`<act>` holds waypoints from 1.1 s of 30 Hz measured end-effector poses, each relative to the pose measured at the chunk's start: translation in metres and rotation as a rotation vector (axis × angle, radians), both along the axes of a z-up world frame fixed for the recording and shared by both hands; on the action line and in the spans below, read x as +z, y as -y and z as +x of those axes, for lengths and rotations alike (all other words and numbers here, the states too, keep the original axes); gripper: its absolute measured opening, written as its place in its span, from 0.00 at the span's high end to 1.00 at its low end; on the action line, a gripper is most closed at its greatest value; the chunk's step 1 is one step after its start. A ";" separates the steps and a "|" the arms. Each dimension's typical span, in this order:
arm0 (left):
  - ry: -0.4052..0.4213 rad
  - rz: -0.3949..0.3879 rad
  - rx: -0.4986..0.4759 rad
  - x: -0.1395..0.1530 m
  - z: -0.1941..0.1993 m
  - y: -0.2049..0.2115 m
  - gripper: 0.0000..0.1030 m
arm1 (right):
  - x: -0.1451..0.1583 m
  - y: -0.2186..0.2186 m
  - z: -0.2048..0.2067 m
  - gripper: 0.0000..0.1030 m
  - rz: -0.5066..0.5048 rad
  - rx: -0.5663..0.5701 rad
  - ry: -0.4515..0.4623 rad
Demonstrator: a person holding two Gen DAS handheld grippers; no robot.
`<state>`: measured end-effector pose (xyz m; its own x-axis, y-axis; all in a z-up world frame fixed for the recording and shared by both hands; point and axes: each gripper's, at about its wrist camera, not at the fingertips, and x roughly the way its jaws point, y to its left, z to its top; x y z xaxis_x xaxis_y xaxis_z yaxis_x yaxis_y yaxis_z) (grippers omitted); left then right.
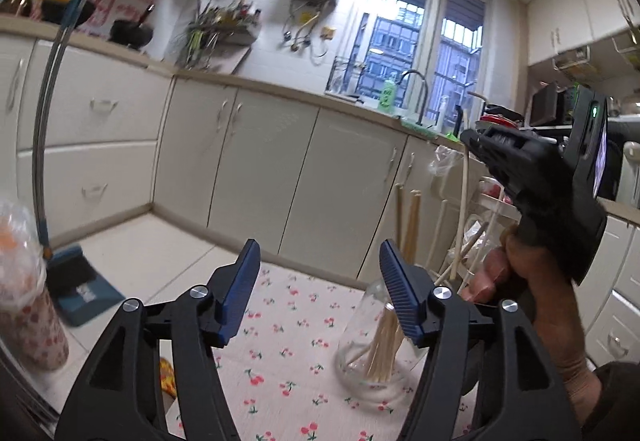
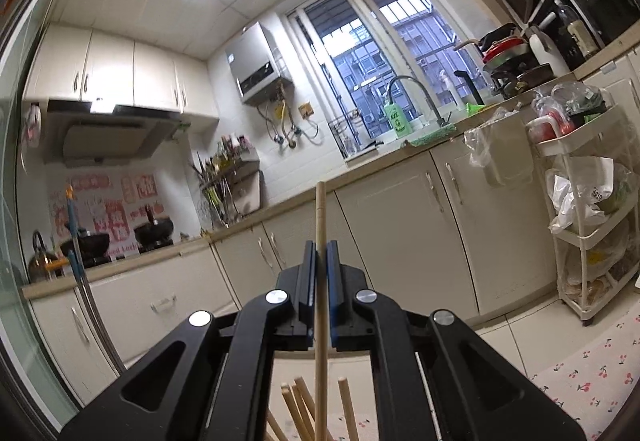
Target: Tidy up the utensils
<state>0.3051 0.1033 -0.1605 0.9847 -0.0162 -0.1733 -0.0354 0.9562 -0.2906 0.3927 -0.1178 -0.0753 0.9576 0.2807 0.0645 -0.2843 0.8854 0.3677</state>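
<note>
LEFT: left claw jaws apart, nothing between them; glass jar of chopsticks low and right of it, on the cherry-print desk | RIGHT: right claw clamped on one chopstick, long axis upright, directly above the chopstick tops below; right hand nearer.

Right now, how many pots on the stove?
2. One black pot sits on the right burner, another black pot on the left burner; a kettle stands further left. The blue-handled pole may hide part of the stove.
</note>
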 end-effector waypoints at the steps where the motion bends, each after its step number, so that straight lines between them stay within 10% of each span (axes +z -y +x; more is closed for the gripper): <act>1: -0.002 -0.005 0.004 0.000 0.000 -0.002 0.41 | -0.006 -0.003 0.000 0.94 -0.012 -0.001 -0.008; 8: -0.022 -0.016 0.009 -0.004 0.002 -0.004 0.35 | -0.028 -0.010 -0.014 0.93 -0.082 -0.004 -0.040; 18: -0.125 -0.104 0.066 0.001 0.026 -0.025 0.21 | -0.039 0.017 -0.066 0.50 -0.148 0.010 -0.074; 26: -0.320 -0.199 0.148 -0.011 0.092 -0.044 0.19 | -0.054 0.075 -0.043 0.43 -0.050 -0.088 -0.321; 33: -0.358 0.011 0.092 0.016 0.057 -0.014 0.19 | -0.045 0.093 -0.080 0.42 -0.110 -0.066 -0.487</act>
<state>0.3625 0.1169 -0.1444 0.8589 0.0728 -0.5070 -0.2186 0.9473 -0.2343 0.3123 -0.2103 -0.1206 0.8851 0.1985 -0.4209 -0.0448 0.9366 0.3476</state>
